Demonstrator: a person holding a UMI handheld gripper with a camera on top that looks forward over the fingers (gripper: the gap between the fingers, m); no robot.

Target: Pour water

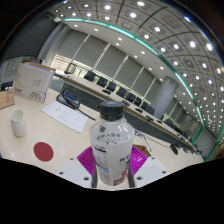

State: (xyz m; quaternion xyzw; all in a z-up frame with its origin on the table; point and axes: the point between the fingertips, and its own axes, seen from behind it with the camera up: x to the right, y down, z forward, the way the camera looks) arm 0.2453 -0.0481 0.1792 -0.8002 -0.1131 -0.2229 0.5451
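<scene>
Holding a clear plastic water bottle (110, 143) upright, my tool (111, 160) has its two fingers closed against the bottle's sides, and the magenta pads (88, 158) show on either side of its lower body. The bottle fills the space between the fingers and rises above them; it has a dark cap (111, 105) still on and a white label with print I cannot read. I cannot see its base, so I cannot tell whether it rests on the table (60, 135) or is lifted off it.

To the left of the bottle, on the pale table, I see a red round coaster (43, 151) lying flat, near the fingers. Farther left stands a white cup (18, 123), well apart from the bottle. Beyond the bottle lies a sheet of white paper (65, 117), and past that a dark device (70, 99) that could be a phone or a keyboard. A cardboard box (30, 79) stands at the far left. Behind all this, rows of black office chairs (125, 97) line long tables in a conference room under green-trimmed ceiling lights (150, 50).
</scene>
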